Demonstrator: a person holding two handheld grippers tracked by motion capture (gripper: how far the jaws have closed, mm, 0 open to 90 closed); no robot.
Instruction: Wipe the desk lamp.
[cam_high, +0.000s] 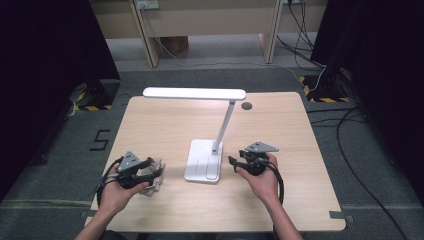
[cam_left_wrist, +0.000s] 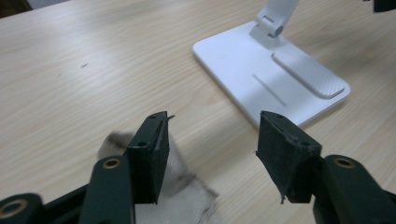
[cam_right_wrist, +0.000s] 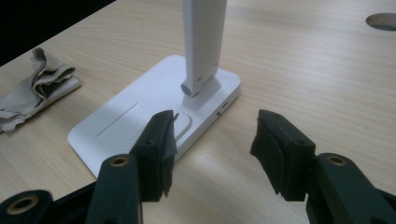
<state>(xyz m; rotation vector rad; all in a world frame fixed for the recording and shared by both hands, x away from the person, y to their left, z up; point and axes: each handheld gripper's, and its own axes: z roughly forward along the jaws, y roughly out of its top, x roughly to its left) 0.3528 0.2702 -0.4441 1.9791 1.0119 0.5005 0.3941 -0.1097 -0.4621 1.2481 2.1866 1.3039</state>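
Note:
A white desk lamp stands mid-table, with a flat base (cam_high: 204, 162), a slanted arm (cam_high: 226, 122) and a long lit head (cam_high: 195, 93). A crumpled grey cloth (cam_high: 156, 186) lies left of the base. My left gripper (cam_high: 151, 170) hovers over the cloth with its jaws open and nothing between them. In the left gripper view the cloth (cam_left_wrist: 187, 196) lies on the table below the left gripper (cam_left_wrist: 212, 140), with the lamp base (cam_left_wrist: 275, 74) beyond. My right gripper (cam_high: 233, 161) is open just right of the base. In the right gripper view the right gripper (cam_right_wrist: 215, 140) faces the base (cam_right_wrist: 140, 116) and the arm's hinge (cam_right_wrist: 198, 84).
The wooden table (cam_high: 280, 200) has a round cable hole (cam_high: 246, 105) behind the lamp. The cloth (cam_right_wrist: 37, 88) lies beyond the lamp's base in the right gripper view. Cables run across the floor at right (cam_high: 350, 125). Wooden furniture legs (cam_high: 150, 45) stand beyond the table.

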